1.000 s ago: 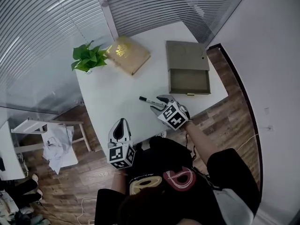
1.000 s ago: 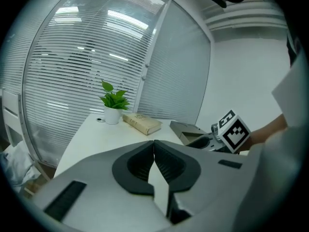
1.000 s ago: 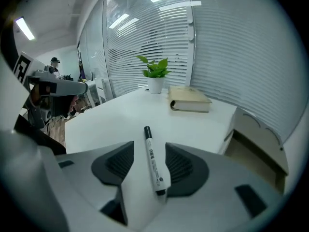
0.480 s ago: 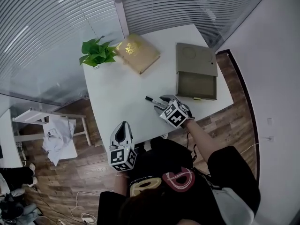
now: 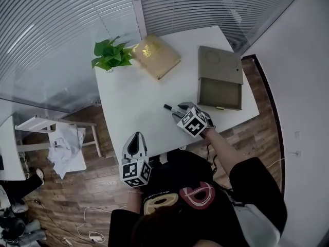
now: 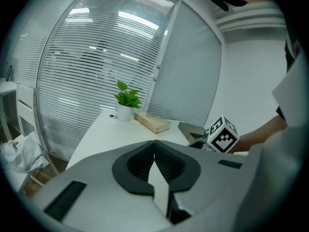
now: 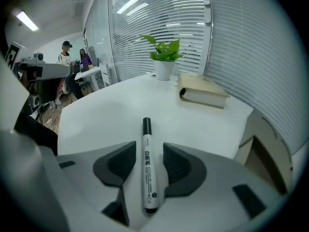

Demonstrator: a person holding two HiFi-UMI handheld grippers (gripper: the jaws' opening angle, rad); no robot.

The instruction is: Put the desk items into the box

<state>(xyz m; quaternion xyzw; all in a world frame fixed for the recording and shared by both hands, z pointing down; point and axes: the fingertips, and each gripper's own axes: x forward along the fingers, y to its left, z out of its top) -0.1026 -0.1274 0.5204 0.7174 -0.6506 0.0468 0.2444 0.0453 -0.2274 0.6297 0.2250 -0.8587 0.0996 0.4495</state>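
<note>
A white marker with a black cap lies on the white table, its cap pointing away from me. My right gripper straddles the marker's near half. Its jaws are closing, with a small gap still showing on each side of the barrel. From the head view the marker sticks out left of the right gripper. The olive-grey box with its drawer slid open lies just beyond, to the right. My left gripper hangs off the table's near edge, shut and empty, its pads meeting.
A tan book and a potted green plant stand at the table's far side. Glass walls with blinds run behind the table. The box sits close to the table's right edge. Wooden floor and a white stool with cloth lie at the left.
The head view has drifted slightly. My right gripper stays over the marker's near end, and the left gripper keeps its place at the table's edge.
</note>
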